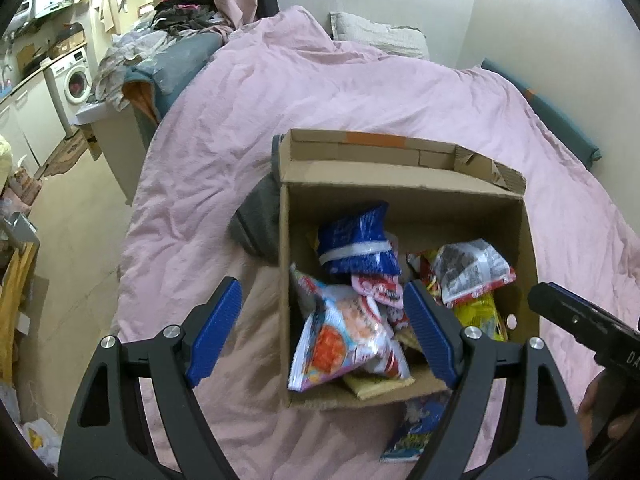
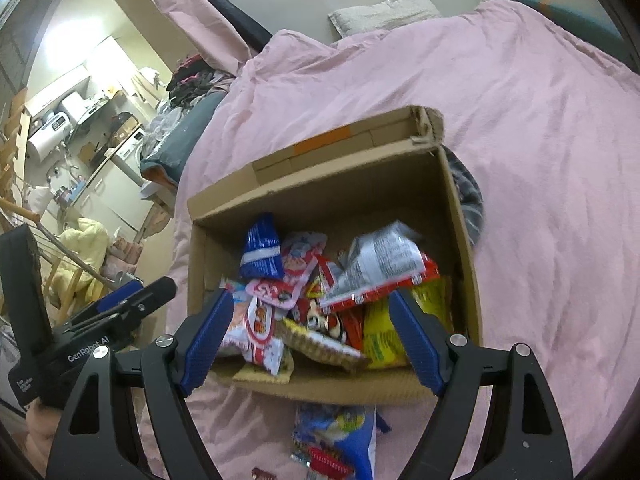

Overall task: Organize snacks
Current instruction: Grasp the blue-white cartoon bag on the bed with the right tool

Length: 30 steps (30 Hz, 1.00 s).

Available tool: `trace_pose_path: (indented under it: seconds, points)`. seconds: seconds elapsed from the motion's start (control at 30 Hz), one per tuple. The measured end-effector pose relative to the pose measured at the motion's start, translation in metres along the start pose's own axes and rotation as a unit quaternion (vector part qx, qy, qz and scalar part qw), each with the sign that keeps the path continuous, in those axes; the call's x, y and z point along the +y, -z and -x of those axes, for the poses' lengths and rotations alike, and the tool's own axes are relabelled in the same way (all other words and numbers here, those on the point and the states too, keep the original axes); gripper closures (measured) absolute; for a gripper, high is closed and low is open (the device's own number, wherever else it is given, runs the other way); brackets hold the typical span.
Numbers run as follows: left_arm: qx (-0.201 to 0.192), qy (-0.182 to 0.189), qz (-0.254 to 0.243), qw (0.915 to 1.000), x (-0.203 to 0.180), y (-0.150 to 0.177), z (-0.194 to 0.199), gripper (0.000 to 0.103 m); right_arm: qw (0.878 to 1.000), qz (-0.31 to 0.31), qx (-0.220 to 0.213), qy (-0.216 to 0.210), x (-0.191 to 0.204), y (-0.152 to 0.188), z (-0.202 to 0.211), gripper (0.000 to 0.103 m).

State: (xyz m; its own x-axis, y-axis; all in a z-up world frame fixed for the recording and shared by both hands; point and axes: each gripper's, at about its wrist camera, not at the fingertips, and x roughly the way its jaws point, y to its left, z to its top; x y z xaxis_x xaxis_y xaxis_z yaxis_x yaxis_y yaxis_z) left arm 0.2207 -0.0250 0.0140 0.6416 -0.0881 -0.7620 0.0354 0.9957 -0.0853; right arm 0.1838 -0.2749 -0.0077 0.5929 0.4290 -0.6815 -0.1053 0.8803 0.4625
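An open cardboard box (image 1: 404,178) (image 2: 332,200) sits on a pink duvet and holds several snack packets. A blue packet (image 1: 358,240) (image 2: 262,250) stands at its back. A silver and red packet (image 1: 474,272) (image 2: 380,268) lies on top at the right. A pink and white packet (image 1: 340,338) lies at the front. A blue snack bag (image 1: 416,428) (image 2: 340,440) lies on the duvet just in front of the box. My left gripper (image 1: 324,332) hangs open over the box's front left corner, empty. My right gripper (image 2: 310,338) hangs open over the box's front edge, empty.
The pink duvet (image 1: 320,92) (image 2: 540,160) covers the bed all around the box. A dark garment (image 1: 258,220) (image 2: 468,196) lies against the box's side. A grey pillow (image 1: 376,34) is by the wall. Clothes piles and a washing machine (image 1: 74,78) stand at the left.
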Motion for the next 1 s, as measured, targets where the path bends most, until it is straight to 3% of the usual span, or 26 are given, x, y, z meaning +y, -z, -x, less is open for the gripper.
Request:
trace_pose_path:
  seconds: [0.13, 0.4, 0.63, 0.93, 1.0]
  points:
    - [0.016, -0.006, 0.006, 0.9998, 0.008, 0.017, 0.008, 0.022, 0.999, -0.007, 0.024, 0.041, -0.004, 0.02, 0.002, 0.02]
    - [0.048, -0.011, 0.032, 0.9983, 0.025, 0.052, 0.018, 0.023, 0.996, -0.038, 0.073, 0.023, -0.006, 0.054, 0.005, 0.02]
    - [0.085, -0.008, 0.053, 0.9949, 0.04, 0.083, 0.022, 0.022, 0.981, -0.09, 0.17, 0.038, -0.017, 0.088, -0.032, 0.02]
    - [0.108, -0.003, 0.047, 0.9931, 0.047, 0.104, 0.025, 0.022, 0.971, -0.016, 0.221, 0.09, 0.0, 0.094, -0.088, 0.02]
    - [0.108, -0.005, 0.046, 0.9931, 0.049, 0.105, 0.026, 0.022, 0.969, 0.013, 0.223, 0.1, 0.009, 0.097, -0.091, 0.033]
